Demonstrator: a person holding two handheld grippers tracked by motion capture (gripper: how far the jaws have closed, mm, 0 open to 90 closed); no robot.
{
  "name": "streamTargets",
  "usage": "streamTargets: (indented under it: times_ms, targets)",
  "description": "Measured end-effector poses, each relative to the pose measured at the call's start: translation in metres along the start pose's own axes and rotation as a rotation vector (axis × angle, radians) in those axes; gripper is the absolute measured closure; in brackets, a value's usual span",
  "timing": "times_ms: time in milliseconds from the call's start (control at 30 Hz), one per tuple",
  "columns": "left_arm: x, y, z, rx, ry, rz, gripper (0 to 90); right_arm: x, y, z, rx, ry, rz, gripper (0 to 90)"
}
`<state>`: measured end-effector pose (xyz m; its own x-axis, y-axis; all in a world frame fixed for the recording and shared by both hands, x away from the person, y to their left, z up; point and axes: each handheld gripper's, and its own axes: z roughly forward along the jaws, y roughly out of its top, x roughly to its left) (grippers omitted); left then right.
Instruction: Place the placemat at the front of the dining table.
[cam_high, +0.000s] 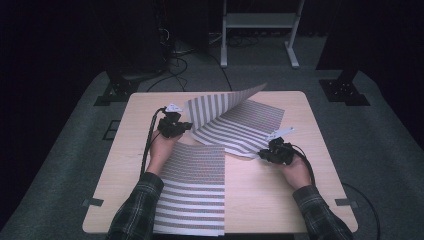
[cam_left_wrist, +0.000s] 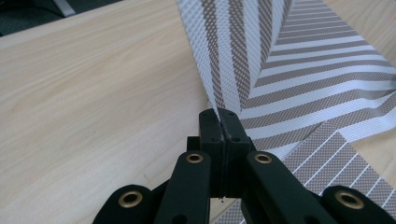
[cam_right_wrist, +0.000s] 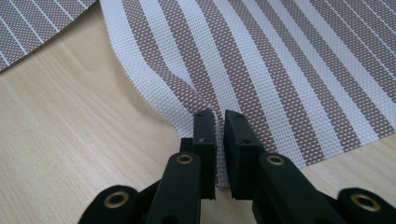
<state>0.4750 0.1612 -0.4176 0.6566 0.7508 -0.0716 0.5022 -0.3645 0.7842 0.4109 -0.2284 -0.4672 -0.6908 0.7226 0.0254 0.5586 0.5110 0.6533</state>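
Two tongs, one striped placemat pinched at both ends.
My left tongs (cam_high: 187, 125) are clamped on the far placemat (cam_high: 240, 125), lifting its corner off the tabletop (cam_high: 265, 195); my right tongs (cam_high: 261, 152) grip its near edge, beside a second placemat (cam_high: 192, 190) lying flat.

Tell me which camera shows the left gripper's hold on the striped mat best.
The left gripper view: the left gripper pinches the striped mat there. The high view shows it small; the right gripper view shows the mat's other edge.
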Motion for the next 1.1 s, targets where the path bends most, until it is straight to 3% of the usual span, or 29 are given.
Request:
streamTargets:
  times_ms: [200, 500, 833, 1100]
  targets:
    - [0.006, -0.009, -0.003, 0.006, 0.014, -0.022, 90.0, -0.002, 0.0, 0.0, -0.006, -0.007, 0.001, 79.1]
    - [0.007, -0.018, -0.002, 0.017, 0.022, -0.022, 90.0, -0.004, 0.0, 0.0, -0.006, -0.031, 0.007, 77.6]
    - [0.01, -0.023, -0.002, 0.023, 0.025, -0.041, 89.8, -0.013, -0.001, 0.001, -0.019, -0.054, 0.042, 73.4]
    - [0.011, -0.029, -0.009, 0.063, 0.052, -0.006, 82.6, -0.02, -0.002, -0.001, -0.016, -0.073, 0.053, 68.0]
